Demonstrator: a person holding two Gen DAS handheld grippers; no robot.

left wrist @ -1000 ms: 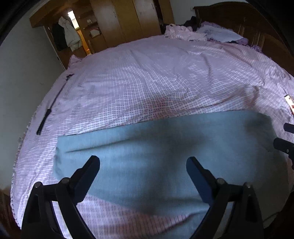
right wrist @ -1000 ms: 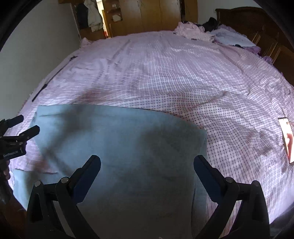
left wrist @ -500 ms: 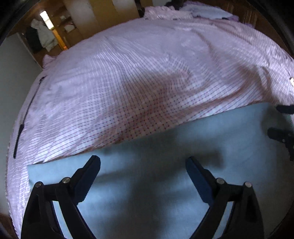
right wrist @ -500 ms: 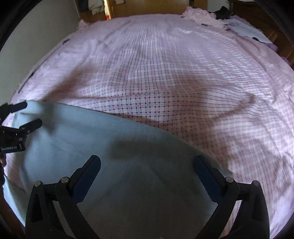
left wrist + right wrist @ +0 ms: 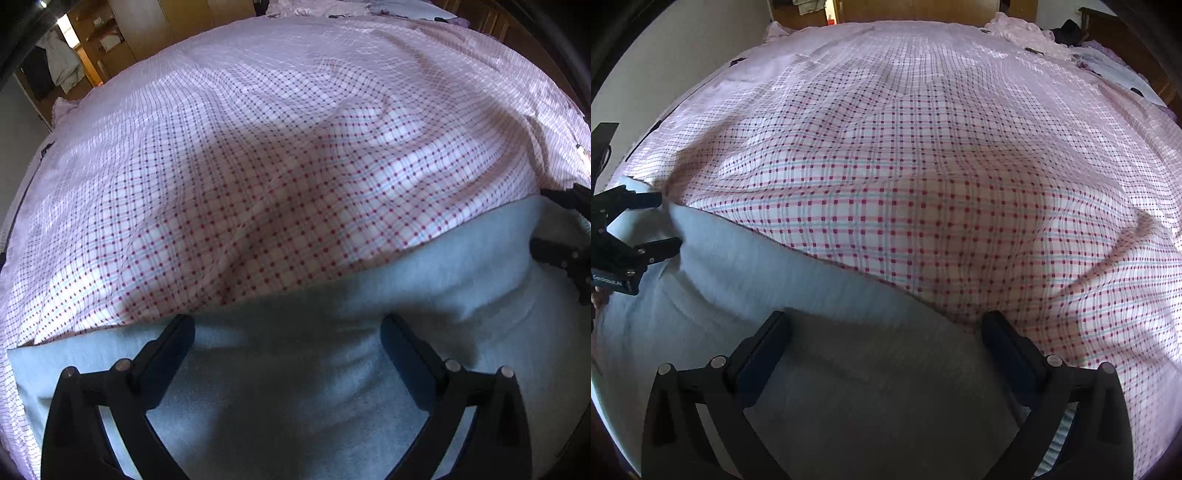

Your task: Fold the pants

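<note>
Both grippers are coming down low over the near edge of the bed, much closer to the cloth than a second ago, when they were hanging well above it. The left gripper (image 5: 287,334) is standing wide open with nothing between its fingers, hovering right over the pale blue pants (image 5: 295,398); the right gripper (image 5: 886,330) is likewise spread wide and empty, its fingers framing the far edge of the same garment. The pants are lying flat as a broad band across the near side of the checked bedsheet (image 5: 280,177), and they are now filling the lower part of each view where earlier their whole outline was showing. To my eye that means the two hands are closing in on the far edge for a pinch, so a fold is about to begin rather than being under way. Whether the fingertips are touching the fabric I cannot tell. The waistband and leg ends are running out of frame, so how many folds are already in is unclear. Farther off, the wooden wardrobe (image 5: 147,33) and a heap of clothes (image 5: 1023,31) at the head of the bed are small and blurred.
</note>
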